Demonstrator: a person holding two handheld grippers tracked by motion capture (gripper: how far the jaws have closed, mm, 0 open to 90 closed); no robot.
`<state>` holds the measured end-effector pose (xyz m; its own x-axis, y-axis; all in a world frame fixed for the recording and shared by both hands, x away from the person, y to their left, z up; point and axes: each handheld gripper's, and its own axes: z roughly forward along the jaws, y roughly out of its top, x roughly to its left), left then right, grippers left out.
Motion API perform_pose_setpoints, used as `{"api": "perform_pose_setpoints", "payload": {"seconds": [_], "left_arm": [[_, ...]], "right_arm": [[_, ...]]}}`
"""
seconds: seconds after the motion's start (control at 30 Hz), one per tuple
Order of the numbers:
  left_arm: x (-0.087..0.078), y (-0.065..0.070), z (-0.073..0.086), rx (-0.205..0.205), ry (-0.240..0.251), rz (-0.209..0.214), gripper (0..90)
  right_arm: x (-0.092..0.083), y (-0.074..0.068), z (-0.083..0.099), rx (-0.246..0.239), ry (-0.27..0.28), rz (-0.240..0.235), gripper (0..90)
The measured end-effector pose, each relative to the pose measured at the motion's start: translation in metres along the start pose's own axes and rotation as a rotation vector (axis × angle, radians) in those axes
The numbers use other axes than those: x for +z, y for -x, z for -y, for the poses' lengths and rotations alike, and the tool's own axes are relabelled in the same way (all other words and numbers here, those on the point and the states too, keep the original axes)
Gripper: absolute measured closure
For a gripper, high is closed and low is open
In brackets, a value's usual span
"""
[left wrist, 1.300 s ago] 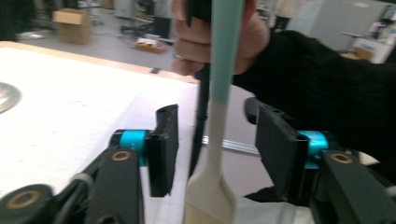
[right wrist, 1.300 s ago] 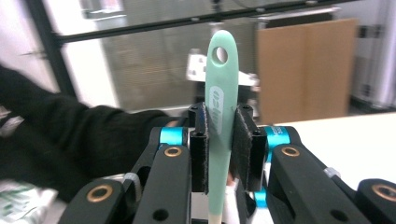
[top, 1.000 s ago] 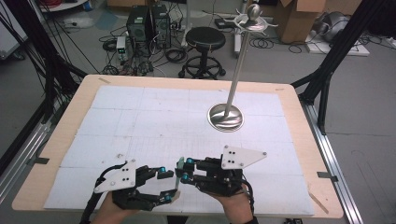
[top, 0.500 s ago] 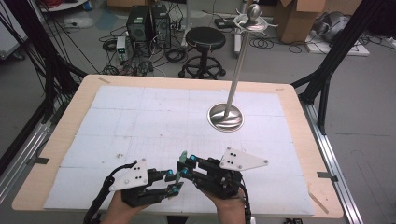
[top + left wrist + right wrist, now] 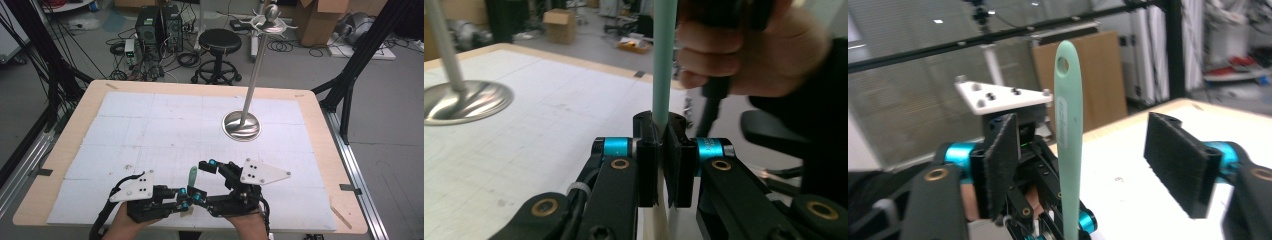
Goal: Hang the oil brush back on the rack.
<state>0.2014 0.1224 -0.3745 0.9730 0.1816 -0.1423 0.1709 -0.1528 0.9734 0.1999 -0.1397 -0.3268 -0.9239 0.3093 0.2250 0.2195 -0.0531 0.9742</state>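
Note:
A mint-green utensil handle (image 5: 193, 176) with a hole at its tip stands upright near the table's front edge. My left gripper (image 5: 182, 196) is shut on its lower part, and its jaws have just been closing. In the left gripper view the pads (image 5: 649, 150) press on the handle (image 5: 664, 60) from both sides. My right gripper (image 5: 202, 181) is open, and its jaws have just been opening. In the right gripper view the handle (image 5: 1068, 125) stands free between the wide-apart pads (image 5: 1180, 165), touching neither.
A metal stand with a round base (image 5: 241, 125) and a tall pole (image 5: 253, 75) rises at the centre right of the white-covered table (image 5: 90, 115). A stool (image 5: 219, 42), boxes and cables lie on the floor beyond the far edge.
The left gripper's jaws have closed onto the green handle. The right gripper's jaws have spread apart and let go of it. Both hands stayed where they were.

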Motion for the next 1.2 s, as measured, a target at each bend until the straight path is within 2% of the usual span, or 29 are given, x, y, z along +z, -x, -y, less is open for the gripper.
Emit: {"api": "perform_pose_setpoints", "payload": {"seconds": [0.03, 0.07, 0.1, 0.23, 0.4, 0.57, 0.7, 0.73, 0.77, 0.87, 0.93, 1.03, 1.1, 1.2], "left_arm": [[-0.001, 0.0, -0.001, -0.006, 0.014, 0.037, 84.5], [-0.002, 0.0, -0.001, -0.011, 0.019, 0.057, 84.5], [-0.002, 0.0, -0.001, -0.014, 0.024, 0.077, 84.6], [-0.002, 0.001, 0.0, -0.013, 0.017, 0.122, 84.5], [-0.003, 0.001, 0.0, -0.007, 0.011, 0.144, 84.5], [-0.004, 0.002, 0.0, 0.002, 0.014, 0.144, 84.4], [-0.006, 0.0, 0.0, -0.003, 0.032, 0.105, 83.1], [-0.007, -0.001, 0.0, -0.021, 0.04, 0.077, 74.8], [-0.009, -0.002, -0.001, -0.018, 0.039, 0.043, 65.7], [-0.02, -0.006, 0.002, -0.002, 0.058, -0.024, 51.6], [-0.031, -0.011, 0.005, -0.006, 0.071, -0.072, 47.7], [-0.048, -0.02, 0.012, -0.028, 0.078, -0.159, 36.5], [-0.058, -0.025, 0.016, -0.027, 0.096, -0.199, 29.6], [-0.072, -0.032, 0.02, -0.024, 0.107, -0.247, 24.0]], "right_arm": [[-0.001, 0.001, 0.0, -0.014, -0.002, -0.024, 29.3], [-0.003, 0.003, 0.001, -0.039, -0.005, -0.056, 32.5], [-0.004, 0.004, 0.002, -0.043, -0.011, -0.088, 36.1], [-0.003, 0.006, 0.005, -0.066, -0.02, -0.192, 51.1], [0.003, 0.003, 0.005, -0.067, -0.046, -0.252, 64.5], [0.006, 0.003, 0.005, -0.076, -0.056, -0.266, 80.8], [0.006, 0.003, 0.005, -0.072, -0.054, -0.239, 83.1], [0.006, 0.003, 0.004, -0.076, -0.053, -0.221, 83.3], [0.006, 0.004, 0.003, -0.077, -0.054, -0.198, 83.4], [0.002, 0.011, -0.001, -0.063, -0.05, -0.133, 83.6], [-0.002, 0.016, -0.005, -0.055, -0.047, -0.085, 83.6], [-0.009, 0.027, -0.011, -0.043, -0.038, 0.005, 83.6], [-0.013, 0.035, -0.017, -0.032, -0.027, 0.052, 83.6], [-0.017, 0.05, -0.031, -0.031, -0.024, 0.123, 83.6]]}}
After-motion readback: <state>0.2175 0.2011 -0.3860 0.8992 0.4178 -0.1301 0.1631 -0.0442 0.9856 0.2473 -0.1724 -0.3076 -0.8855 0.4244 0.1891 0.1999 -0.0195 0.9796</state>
